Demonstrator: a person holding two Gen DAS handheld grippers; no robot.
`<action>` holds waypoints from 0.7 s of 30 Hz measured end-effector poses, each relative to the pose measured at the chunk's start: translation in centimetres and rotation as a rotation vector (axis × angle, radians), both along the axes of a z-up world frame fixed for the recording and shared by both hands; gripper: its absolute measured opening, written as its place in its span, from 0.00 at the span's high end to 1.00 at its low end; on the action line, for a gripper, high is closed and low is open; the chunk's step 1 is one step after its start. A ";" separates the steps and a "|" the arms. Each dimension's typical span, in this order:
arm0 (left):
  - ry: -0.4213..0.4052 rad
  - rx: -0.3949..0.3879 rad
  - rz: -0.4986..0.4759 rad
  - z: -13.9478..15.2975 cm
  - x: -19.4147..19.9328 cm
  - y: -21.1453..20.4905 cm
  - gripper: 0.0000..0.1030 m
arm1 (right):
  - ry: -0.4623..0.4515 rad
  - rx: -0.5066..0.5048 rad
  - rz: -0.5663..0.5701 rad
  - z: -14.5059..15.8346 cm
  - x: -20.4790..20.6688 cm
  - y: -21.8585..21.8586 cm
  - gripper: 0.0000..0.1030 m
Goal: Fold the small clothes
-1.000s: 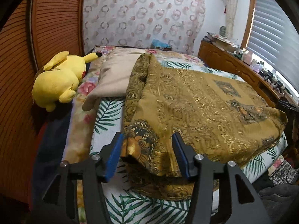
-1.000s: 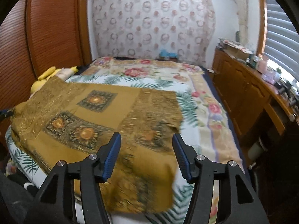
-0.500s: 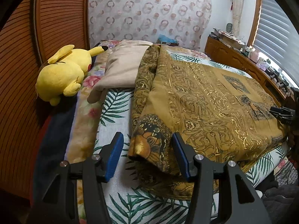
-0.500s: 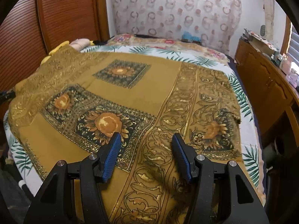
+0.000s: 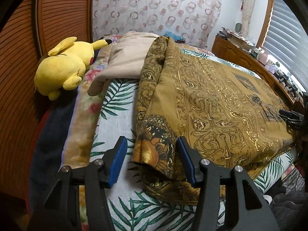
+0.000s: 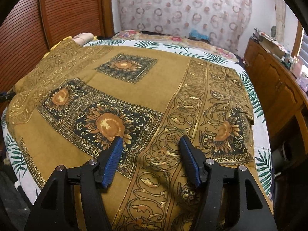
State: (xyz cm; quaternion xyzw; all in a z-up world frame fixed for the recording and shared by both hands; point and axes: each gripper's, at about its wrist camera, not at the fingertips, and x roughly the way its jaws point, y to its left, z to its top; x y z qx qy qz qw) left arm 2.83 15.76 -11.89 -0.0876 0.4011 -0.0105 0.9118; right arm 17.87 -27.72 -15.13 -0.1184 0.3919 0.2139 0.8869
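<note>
Bedroom with slatted wooden wardrobe doors, circle-patterned wallpaper, a wooden dresser along a blinded window; a bed (image 5: 119, 115) under a palm-leaf sheet carrying everything.

Left wrist view: 1 mustard sunflower-print cloth (image 5: 221, 105) spread over the right part of the bed, its folded corner hanging just past the near edge. Left gripper (image 5: 152, 162) with jaws half-wide, that doubled corner standing between them; the right pad seems to brush the fabric, the left pad clear of it, so not clamped. 1 yellow plush toy (image 5: 61, 67) at the far left edge, 1 beige pillow (image 5: 127, 59) beside it, touching the cloth's far end. At the right edge of the view, a dark tip of the other gripper near the cloth's opposite side.

Right wrist view: the same cloth (image 6: 134, 88) lying flat, 4 sunflower motifs showing. Right gripper (image 6: 151, 160) low over the near edge, jaws fairly wide and just been opening, nothing but flat fabric below them, nothing pinched.

Risks, as a judgement: closing the left jaws on only 1 layer of the doubled corner, letting the fold split; pulling with 1 side unheld, dragging the cloth askew or off the near edge; snagging the sheet beneath along with the fabric.
</note>
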 end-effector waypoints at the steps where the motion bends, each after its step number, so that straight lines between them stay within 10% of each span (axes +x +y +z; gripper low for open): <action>1: 0.003 -0.002 0.000 -0.1 0.0 0.0 0.49 | 0.002 0.003 0.000 0.0 0.0 0.0 0.38; 11: 0.005 0.005 -0.004 -0.2 0.7 -0.1 0.49 | 0.002 0.002 0.000 0.0 0.0 0.0 0.38; 16: 0.002 -0.046 -0.059 -0.1 0.8 -0.5 0.89 | 0.001 0.002 0.000 0.0 -0.1 0.0 0.38; 21: -0.102 -0.061 -0.093 3.3 -0.2 -2.2 0.94 | 0.001 0.003 0.001 -0.1 -0.1 0.0 0.38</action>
